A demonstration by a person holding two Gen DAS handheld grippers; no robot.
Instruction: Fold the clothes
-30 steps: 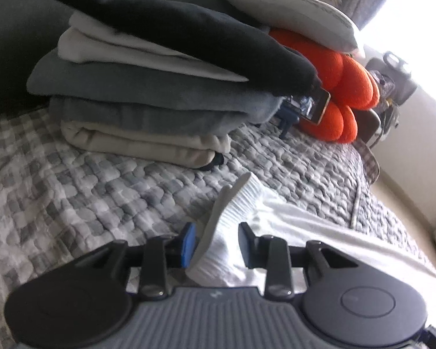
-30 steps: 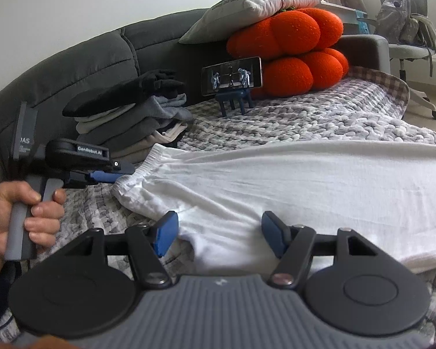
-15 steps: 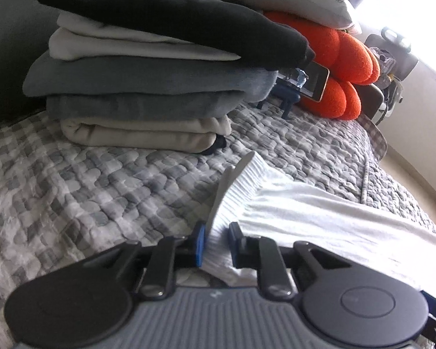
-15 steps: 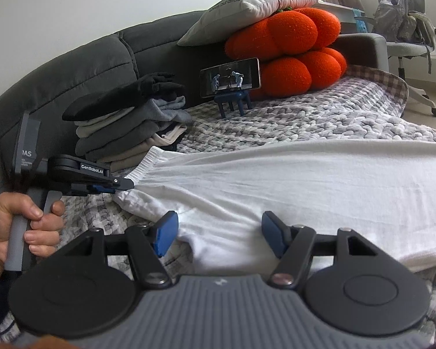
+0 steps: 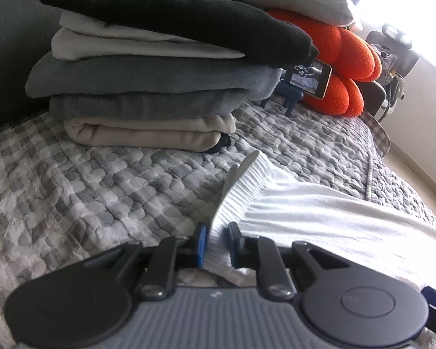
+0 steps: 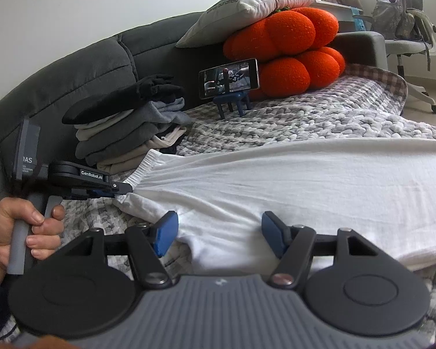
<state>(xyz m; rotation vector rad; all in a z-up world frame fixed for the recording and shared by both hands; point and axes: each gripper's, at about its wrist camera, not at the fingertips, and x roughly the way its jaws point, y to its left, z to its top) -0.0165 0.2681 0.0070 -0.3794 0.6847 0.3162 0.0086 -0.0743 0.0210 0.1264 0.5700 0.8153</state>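
While the white garment (image 6: 305, 180) lies spread flat across the grey checked quilt (image 5: 87, 192) covering the sofa, its ribbed waistband (image 5: 241, 186) sits at the left end, near a stack of folded clothes (image 5: 148, 81). The left gripper (image 5: 216, 242) has just been closing, and its blue-padded jaws now pinch the edge of that waistband, with the gathered white fabric squeezed between them and rising slightly from the quilt. In the right wrist view the same left gripper (image 6: 122, 190) reaches in from the left side, held by a hand (image 6: 20, 235) wrapped round its grey handle, its tip meeting the corner of the garment.

The right gripper (image 6: 218, 234) rests at the near edge of the white garment, its jaws standing wide apart; the cloth lies between and just beyond the two blue pads (image 6: 165, 232), and they do not press on it.

The stack holds a black piece on top, pale and grey layers beneath, and a beige one at the bottom. It stands on the quilt against the dark grey sofa back (image 6: 96, 69), just beyond the waistband. Farther along to the right, a phone (image 6: 229, 78) is propped on a small blue stand (image 6: 232, 101), its screen lit. Behind it sits a lumpy orange cushion (image 6: 287, 46) with a pale pillow (image 6: 247, 5) laid on top. At the far right an office chair (image 6: 404, 23) carries a backpack.
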